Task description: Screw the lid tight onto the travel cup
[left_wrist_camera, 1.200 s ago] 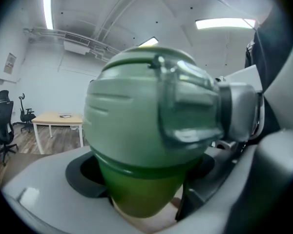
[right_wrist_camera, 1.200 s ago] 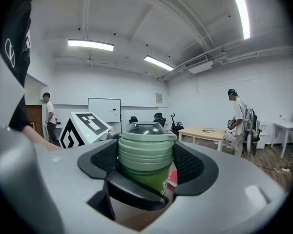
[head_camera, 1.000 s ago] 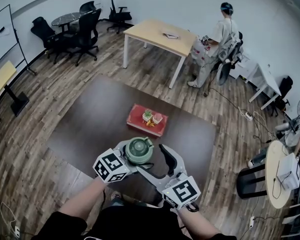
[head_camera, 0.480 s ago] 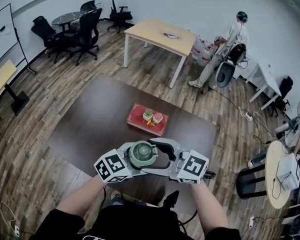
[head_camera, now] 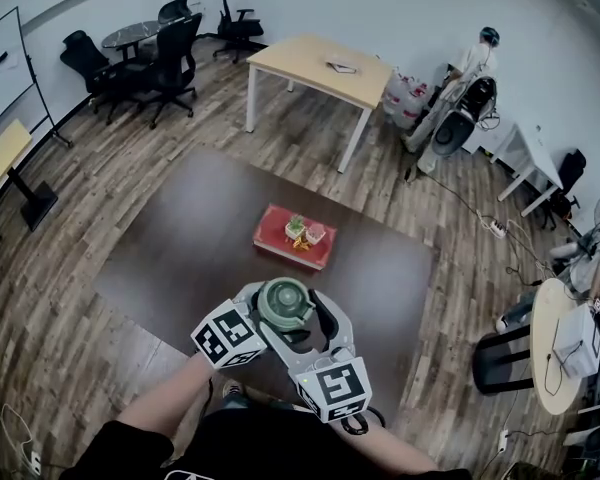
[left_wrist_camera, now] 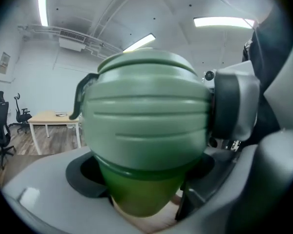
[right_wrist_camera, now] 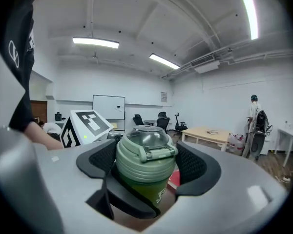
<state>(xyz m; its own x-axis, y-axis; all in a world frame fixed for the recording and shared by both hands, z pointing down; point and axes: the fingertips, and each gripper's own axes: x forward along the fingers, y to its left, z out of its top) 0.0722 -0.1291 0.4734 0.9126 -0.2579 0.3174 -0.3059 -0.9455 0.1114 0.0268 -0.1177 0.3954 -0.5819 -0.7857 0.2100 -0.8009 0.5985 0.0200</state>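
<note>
The green travel cup (head_camera: 284,305) hangs above the near edge of the dark table, held between both grippers. My left gripper (head_camera: 268,318) comes in from the left and is shut on the cup's translucent green body (left_wrist_camera: 136,194). The pale green ribbed lid (left_wrist_camera: 144,116) sits on top of the cup and fills most of the left gripper view. My right gripper (head_camera: 302,320) reaches in from the near right. Its dark pads (right_wrist_camera: 95,162) close on either side of the lid (right_wrist_camera: 146,157), whose clear dome and flip latch face the camera.
A red tray (head_camera: 294,238) with small items lies mid-table on the dark brown table (head_camera: 180,228). Beyond it stand a light wooden table (head_camera: 320,68), black office chairs (head_camera: 150,58) and a person (head_camera: 472,60) at the back right.
The right gripper took the lid from the right half a second ago, then swung round the cup toward me while closed on it. The left gripper and cup stayed put. The person at the back moved right.
</note>
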